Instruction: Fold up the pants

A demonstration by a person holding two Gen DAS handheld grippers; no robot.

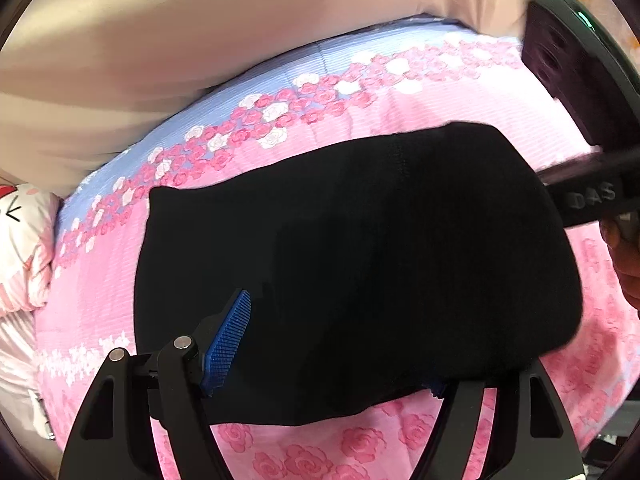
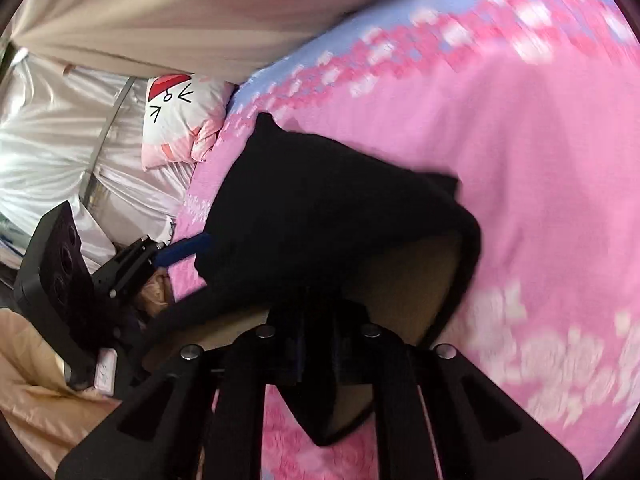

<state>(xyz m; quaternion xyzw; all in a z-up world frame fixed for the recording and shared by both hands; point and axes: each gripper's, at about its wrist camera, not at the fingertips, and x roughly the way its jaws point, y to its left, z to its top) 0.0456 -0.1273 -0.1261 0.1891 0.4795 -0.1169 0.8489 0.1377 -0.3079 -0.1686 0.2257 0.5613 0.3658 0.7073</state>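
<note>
Black pants [image 1: 352, 264], folded into a thick rounded bundle, lie on a bed covered by a pink bedspread [image 1: 440, 104] printed with roses and a pale blue band. In the left wrist view the bundle fills the middle of the frame; the fabric is so dark that seams, folds and layers are almost impossible to make out.

In the right wrist view the pants [image 2: 328, 208] sit at the centre, one edge lifted so a tan inner lining shows beneath it. Motion blur smears the bedspread pattern on the right of that frame.

The left gripper [image 1: 332, 364] enters from the bottom of its view. Its fingers [image 1: 228, 340] stand apart: one blue ribbed pad is clear on the left, the other is almost wholly hidden under the near edge of the pants.

The right gripper [image 2: 316, 356] rises from the bottom of its own view with its fingers close together, clamped on the raised black edge; the pads are mostly hidden by cloth.

At the right edge of the left view, the right gripper's body is blurred and cut off.

A white pillow [image 2: 180, 120] with a cartoon face lies at the upper left, beneath a beige curtain [image 2: 160, 8].
</note>
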